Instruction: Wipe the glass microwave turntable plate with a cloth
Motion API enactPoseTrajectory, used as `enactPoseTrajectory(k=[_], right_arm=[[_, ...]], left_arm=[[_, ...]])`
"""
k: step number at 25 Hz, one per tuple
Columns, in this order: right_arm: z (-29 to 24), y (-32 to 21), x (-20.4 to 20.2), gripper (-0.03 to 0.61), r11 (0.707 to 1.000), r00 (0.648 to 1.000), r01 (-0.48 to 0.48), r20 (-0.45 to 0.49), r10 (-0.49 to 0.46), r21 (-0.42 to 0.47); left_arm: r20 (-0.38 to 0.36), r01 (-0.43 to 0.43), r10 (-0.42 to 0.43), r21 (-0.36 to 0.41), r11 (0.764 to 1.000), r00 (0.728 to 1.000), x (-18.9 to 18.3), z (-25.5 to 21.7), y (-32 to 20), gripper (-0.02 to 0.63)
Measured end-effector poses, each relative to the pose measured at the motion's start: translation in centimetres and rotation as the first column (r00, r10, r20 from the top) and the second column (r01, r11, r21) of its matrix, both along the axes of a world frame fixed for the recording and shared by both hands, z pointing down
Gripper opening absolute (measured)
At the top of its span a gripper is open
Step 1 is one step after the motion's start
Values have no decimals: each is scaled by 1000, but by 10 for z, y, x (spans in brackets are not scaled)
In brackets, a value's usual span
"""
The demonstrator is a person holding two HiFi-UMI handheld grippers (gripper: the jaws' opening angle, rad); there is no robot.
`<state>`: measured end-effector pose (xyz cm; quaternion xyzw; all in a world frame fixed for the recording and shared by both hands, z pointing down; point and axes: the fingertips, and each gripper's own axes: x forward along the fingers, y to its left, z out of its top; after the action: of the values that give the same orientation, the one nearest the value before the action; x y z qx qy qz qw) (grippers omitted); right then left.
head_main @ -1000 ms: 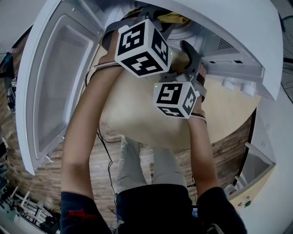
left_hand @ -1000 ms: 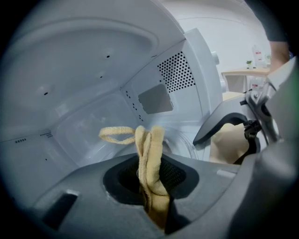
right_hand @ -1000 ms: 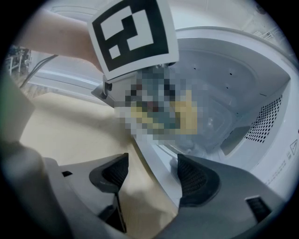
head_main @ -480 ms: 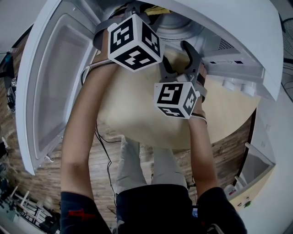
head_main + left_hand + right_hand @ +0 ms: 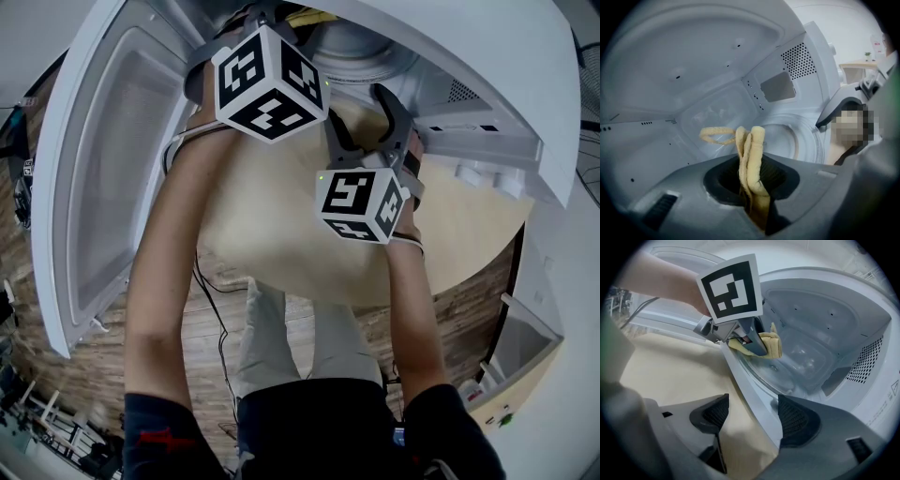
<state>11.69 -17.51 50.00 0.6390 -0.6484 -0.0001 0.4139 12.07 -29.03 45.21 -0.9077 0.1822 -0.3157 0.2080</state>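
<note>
One tip: my left gripper [image 5: 752, 180] pinches the folded yellow terry cloth [image 5: 751, 150] in its fingers. The round glass turntable plate [image 5: 787, 140] lies at 3 o'clock of it inside the white microwave [image 5: 825, 305]. My right gripper [image 5: 754, 416] is open, holding nothing. I'd press flat and sweep circles.

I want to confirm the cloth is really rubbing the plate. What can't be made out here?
Left gripper view: the left gripper hides the plate's near half; the cloth clamped in it covers more.
Right gripper view: the left gripper blocks the spot where cloth would meet plate, so contact cannot be told.
Head view: the marker cube and the microwave's top hide nearly all of plate and cloth.
</note>
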Motion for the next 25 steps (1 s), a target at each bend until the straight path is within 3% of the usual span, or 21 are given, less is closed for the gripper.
enactPoseTrajectory(k=[25], right_arm=[[0,0,1,290,1000,1000,-1,0,1,0]], left_arm=[[19,-41,41,-35,999,999,17,3,15,84]])
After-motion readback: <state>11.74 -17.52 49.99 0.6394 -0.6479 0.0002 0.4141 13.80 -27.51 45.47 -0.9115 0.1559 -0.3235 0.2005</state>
